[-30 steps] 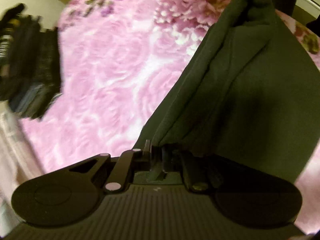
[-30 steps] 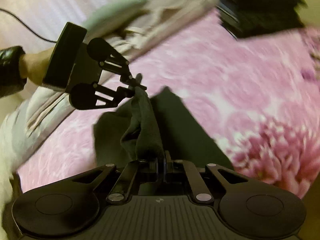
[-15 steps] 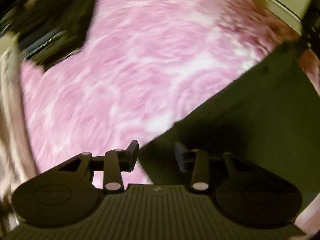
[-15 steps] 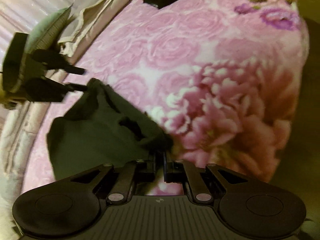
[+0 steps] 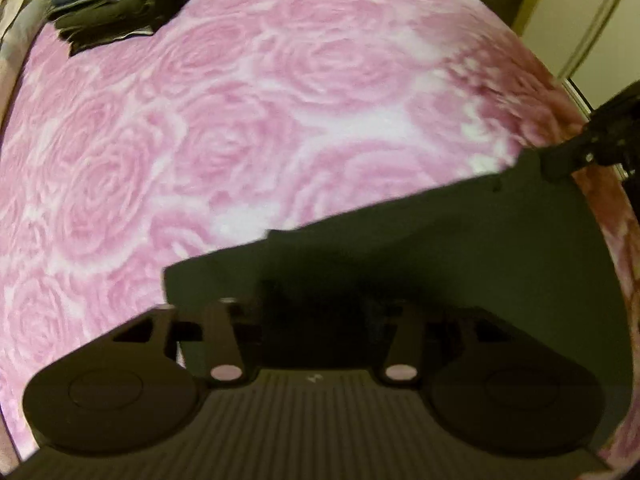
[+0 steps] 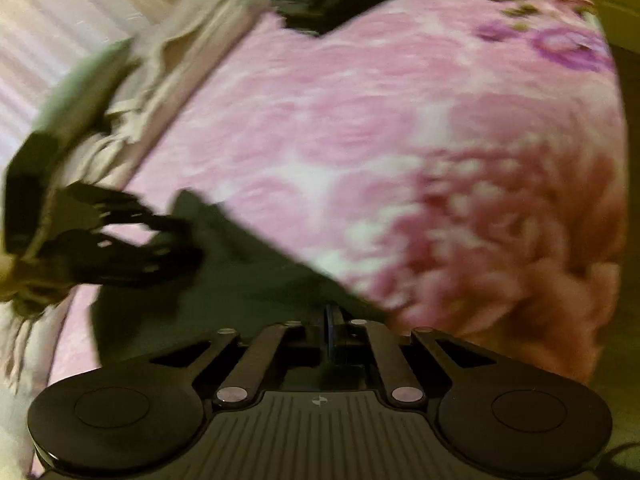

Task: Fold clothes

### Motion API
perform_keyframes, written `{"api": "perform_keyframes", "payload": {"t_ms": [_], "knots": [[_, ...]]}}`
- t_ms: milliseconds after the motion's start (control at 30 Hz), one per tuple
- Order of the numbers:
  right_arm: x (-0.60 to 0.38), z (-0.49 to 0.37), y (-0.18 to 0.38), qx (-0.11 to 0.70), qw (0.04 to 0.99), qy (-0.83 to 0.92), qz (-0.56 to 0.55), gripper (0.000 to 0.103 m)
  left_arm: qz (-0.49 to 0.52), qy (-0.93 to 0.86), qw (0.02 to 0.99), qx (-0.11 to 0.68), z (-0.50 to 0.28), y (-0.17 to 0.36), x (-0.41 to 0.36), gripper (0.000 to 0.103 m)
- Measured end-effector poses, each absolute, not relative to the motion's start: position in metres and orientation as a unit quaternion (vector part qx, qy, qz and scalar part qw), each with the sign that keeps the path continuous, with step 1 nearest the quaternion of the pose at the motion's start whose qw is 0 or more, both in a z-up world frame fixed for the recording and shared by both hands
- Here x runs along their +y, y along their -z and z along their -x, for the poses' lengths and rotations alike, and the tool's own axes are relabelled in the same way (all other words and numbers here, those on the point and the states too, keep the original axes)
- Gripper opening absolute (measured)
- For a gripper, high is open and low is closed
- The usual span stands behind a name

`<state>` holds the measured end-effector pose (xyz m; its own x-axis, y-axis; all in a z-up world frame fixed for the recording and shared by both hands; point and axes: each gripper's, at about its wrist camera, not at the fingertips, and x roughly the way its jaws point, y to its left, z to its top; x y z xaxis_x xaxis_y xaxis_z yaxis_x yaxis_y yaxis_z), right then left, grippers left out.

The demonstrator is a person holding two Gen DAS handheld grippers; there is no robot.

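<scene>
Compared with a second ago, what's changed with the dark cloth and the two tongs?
The left tongs let go: shut on a bunched fold a second ago, now open over the cloth, which has dropped from hanging between both tongs to lying flat on the pink blanket. The right tongs stay shut on its corner. The dark clothes pile is unchanged.

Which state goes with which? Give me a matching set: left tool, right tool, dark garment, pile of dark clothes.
Column 1:
1. left tool
2. right tool
3. dark garment
4. pile of dark clothes

Column 2:
A. sits at the far edge of the pink floral blanket
B. jaws apart, over the garment's near corner
C. lies spread flat on the blanket
D. jaws closed on the garment's edge

Pairs: 1-B, 2-D, 3-C, 4-A
</scene>
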<state>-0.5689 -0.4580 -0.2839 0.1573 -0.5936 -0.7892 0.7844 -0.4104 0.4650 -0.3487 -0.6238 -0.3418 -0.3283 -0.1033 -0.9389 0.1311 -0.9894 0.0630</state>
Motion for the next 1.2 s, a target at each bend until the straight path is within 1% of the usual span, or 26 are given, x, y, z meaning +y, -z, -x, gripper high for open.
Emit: {"api": "perform_keyframes", "payload": {"t_ms": [33, 133, 167, 200, 233, 433, 533, 600, 633, 800, 900, 1000, 1133, 1200], "knots": [[-0.456, 0.572, 0.281, 0.095, 0.533, 0.647, -0.537, 0.004, -0.575, 0.814, 0.078, 0.015, 0.348, 0.341, -0.628, 0.056], [-0.45, 0.573, 0.269, 0.119, 0.536, 0.649, -0.526, 0.005, -0.577, 0.811, 0.091, 0.013, 0.341, 0.332, -0.633, 0.05], [-0.449, 0.571, 0.265, 0.127, 0.539, 0.648, -0.522, 0.009, -0.577, 0.811, 0.098, 0.009, 0.336, 0.327, -0.632, 0.046], [-0.448, 0.568, 0.261, 0.135, 0.541, 0.65, -0.516, 0.044, -0.575, 0.811, 0.105, 0.008, 0.331, 0.322, -0.632, 0.043], [-0.446, 0.564, 0.258, 0.142, 0.543, 0.653, -0.509, 0.084, -0.573, 0.812, 0.112, 0.011, 0.324, 0.317, -0.632, 0.043], [-0.442, 0.529, 0.245, 0.18, 0.575, 0.629, -0.492, 0.084, -0.569, 0.806, 0.161, 0.002, 0.262, 0.291, -0.61, 0.043], [-0.438, 0.508, 0.244, 0.187, 0.586, 0.611, -0.498, 0.084, -0.57, 0.802, 0.178, -0.025, 0.223, 0.284, -0.588, 0.045], [-0.434, 0.486, 0.243, 0.202, 0.599, 0.597, -0.495, 0.084, -0.571, 0.799, 0.173, -0.07, 0.198, 0.283, -0.564, 0.048], [-0.431, 0.471, 0.242, 0.223, 0.609, 0.588, -0.484, 0.084, -0.572, 0.796, 0.164, -0.112, 0.186, 0.286, -0.548, 0.049], [-0.411, 0.372, 0.237, 0.352, 0.704, 0.515, -0.339, 0.084, -0.555, 0.779, 0.098, -0.276, 0.149, 0.313, -0.488, 0.056], [-0.401, 0.328, 0.254, 0.41, 0.721, 0.485, -0.275, 0.085, -0.527, 0.771, 0.062, -0.352, 0.139, 0.337, -0.471, 0.058], [-0.395, 0.298, 0.279, 0.463, 0.716, 0.475, -0.22, 0.085, -0.507, 0.76, 0.039, -0.406, 0.138, 0.36, -0.468, 0.058], [-0.386, 0.279, 0.311, 0.515, 0.7, 0.473, -0.147, 0.084, -0.491, 0.747, 0.028, -0.446, 0.14, 0.385, -0.481, 0.056], [-0.382, 0.277, 0.32, 0.52, 0.699, 0.475, -0.126, 0.083, -0.482, 0.735, 0.024, -0.476, 0.139, 0.394, -0.485, 0.051]]}}
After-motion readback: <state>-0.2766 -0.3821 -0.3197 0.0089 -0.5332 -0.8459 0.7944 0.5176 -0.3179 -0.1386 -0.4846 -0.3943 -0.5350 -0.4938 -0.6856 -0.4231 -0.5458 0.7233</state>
